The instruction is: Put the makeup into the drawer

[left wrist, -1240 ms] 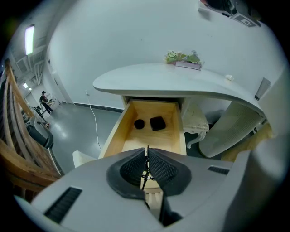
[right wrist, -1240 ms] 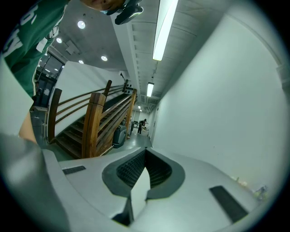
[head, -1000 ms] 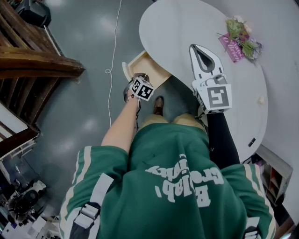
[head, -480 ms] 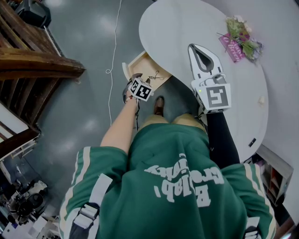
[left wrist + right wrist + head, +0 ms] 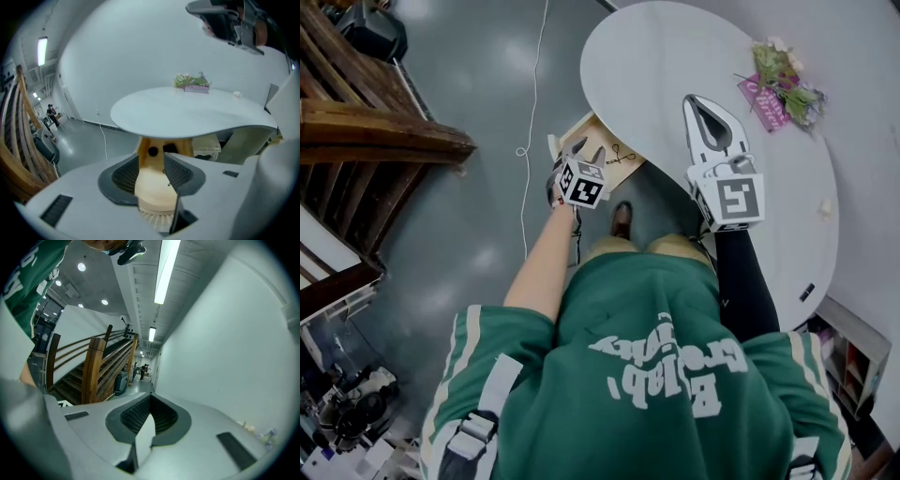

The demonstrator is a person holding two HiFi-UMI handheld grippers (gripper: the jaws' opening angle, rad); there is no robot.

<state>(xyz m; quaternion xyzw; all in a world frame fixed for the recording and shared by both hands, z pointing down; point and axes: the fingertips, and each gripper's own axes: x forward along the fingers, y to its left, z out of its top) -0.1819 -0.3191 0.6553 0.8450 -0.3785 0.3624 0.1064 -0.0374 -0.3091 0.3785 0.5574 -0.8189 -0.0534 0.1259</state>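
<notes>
A light wooden drawer (image 5: 592,133) stands pulled out from under the white round table (image 5: 656,56). On its floor lies a small thin dark makeup tool (image 5: 623,157). My left gripper (image 5: 589,148) hovers just above the drawer's near end. Its jaws have just been opening and hold nothing. In the left gripper view the drawer (image 5: 154,187) shows between the spread pads of the left gripper (image 5: 151,157). My right gripper (image 5: 690,97) hangs over the table's near part with its tips together and nothing held. In its own view the right gripper (image 5: 151,397) faces a white wall.
A bunch of flowers with a pink card (image 5: 783,80) lies at the table's far right. A wooden staircase (image 5: 366,131) stands at the left, and a white cable (image 5: 528,122) runs across the grey floor. The person's shoe (image 5: 622,217) sits below the drawer.
The left gripper rose out of the drawer and opened. The small dark tool now lies in the drawer. The right gripper stayed put.
</notes>
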